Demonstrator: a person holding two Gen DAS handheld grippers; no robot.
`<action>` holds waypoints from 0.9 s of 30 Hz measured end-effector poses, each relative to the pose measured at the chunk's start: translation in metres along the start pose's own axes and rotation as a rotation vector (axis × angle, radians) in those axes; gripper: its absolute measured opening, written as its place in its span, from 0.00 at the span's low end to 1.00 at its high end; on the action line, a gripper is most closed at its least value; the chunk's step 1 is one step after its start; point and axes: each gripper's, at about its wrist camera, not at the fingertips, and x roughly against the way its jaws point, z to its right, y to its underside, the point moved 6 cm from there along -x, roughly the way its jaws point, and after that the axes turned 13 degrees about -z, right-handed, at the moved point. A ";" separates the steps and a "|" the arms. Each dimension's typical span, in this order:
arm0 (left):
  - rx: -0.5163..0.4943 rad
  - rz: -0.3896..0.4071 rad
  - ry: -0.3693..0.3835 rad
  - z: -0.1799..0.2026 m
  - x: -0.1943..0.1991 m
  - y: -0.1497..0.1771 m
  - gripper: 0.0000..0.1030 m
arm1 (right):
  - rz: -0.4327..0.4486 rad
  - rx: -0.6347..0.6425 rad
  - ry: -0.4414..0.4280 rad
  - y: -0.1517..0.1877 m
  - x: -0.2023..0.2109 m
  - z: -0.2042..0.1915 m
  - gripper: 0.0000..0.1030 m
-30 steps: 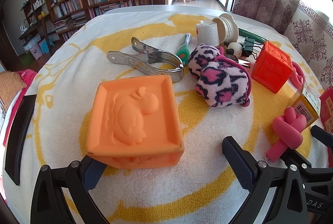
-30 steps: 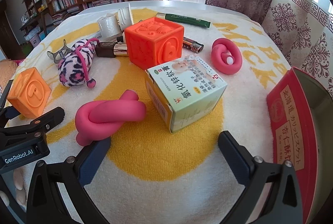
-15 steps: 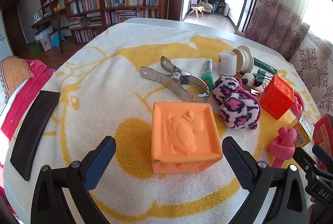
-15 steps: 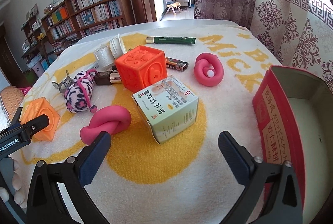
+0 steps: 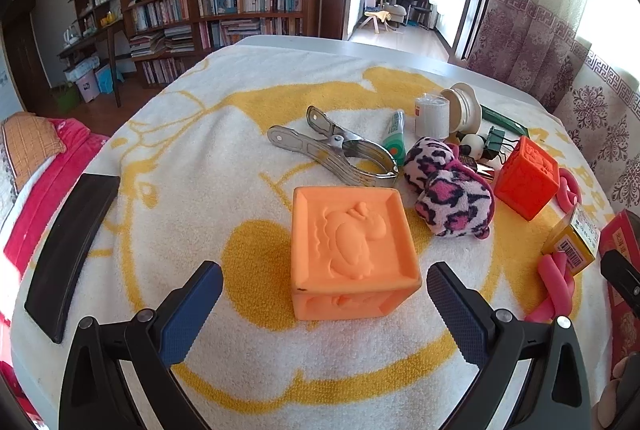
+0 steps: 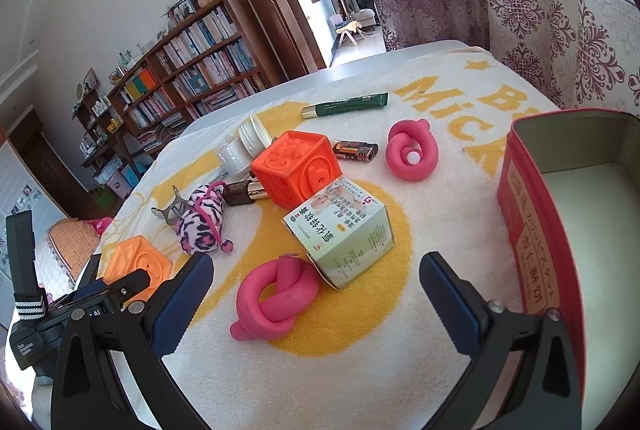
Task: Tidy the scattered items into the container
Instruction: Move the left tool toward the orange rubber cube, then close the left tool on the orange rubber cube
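A light orange embossed cube (image 5: 352, 254) sits on the towel just ahead of my open left gripper (image 5: 324, 310), whose fingers straddle its near edge without touching. The same cube (image 6: 136, 266) shows at the left of the right wrist view. My right gripper (image 6: 316, 294) hangs open above a knotted pink toy (image 6: 276, 298) and a medicine box (image 6: 340, 230). The red tin (image 6: 532, 230) stands open at the right, nothing visible inside it.
Scattered on the yellow-and-white towel (image 5: 200, 158) are a metal clamp (image 5: 336, 150), a leopard plush (image 5: 448, 194), a red-orange cube (image 6: 298, 168), a second pink knot (image 6: 412, 152), a green tube (image 6: 346, 104), a lighter (image 6: 356, 150). A black bar (image 5: 68, 250) lies at the left edge.
Both grippers have pulled back and risen, so the objects look smaller. The light orange cube now lies centred between my left fingers. More of the red tin's inside shows.
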 end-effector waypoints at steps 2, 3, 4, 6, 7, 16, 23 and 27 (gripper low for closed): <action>-0.002 0.002 -0.006 0.001 0.000 -0.001 1.00 | 0.008 0.007 0.008 -0.001 0.001 -0.001 1.00; -0.003 0.003 -0.011 0.001 -0.001 -0.001 1.00 | 0.012 0.011 0.014 -0.001 0.002 -0.002 1.00; -0.003 0.002 -0.016 0.001 -0.002 -0.001 1.00 | 0.015 0.013 0.020 -0.001 0.002 -0.002 1.00; 0.000 -0.005 -0.021 0.000 -0.005 -0.002 1.00 | 0.016 0.016 0.025 -0.001 0.002 -0.002 1.00; 0.002 -0.009 -0.021 0.000 -0.007 -0.002 1.00 | 0.016 0.015 0.027 -0.001 0.002 -0.002 1.00; 0.013 -0.032 -0.022 0.001 -0.019 -0.009 1.00 | 0.028 0.027 0.105 -0.001 0.002 0.001 1.00; 0.024 -0.047 -0.017 -0.002 -0.026 -0.010 1.00 | 0.020 0.036 0.129 -0.001 0.000 0.000 1.00; 0.035 -0.059 -0.009 -0.004 -0.031 -0.010 1.00 | 0.009 0.038 0.132 -0.001 -0.003 0.000 1.00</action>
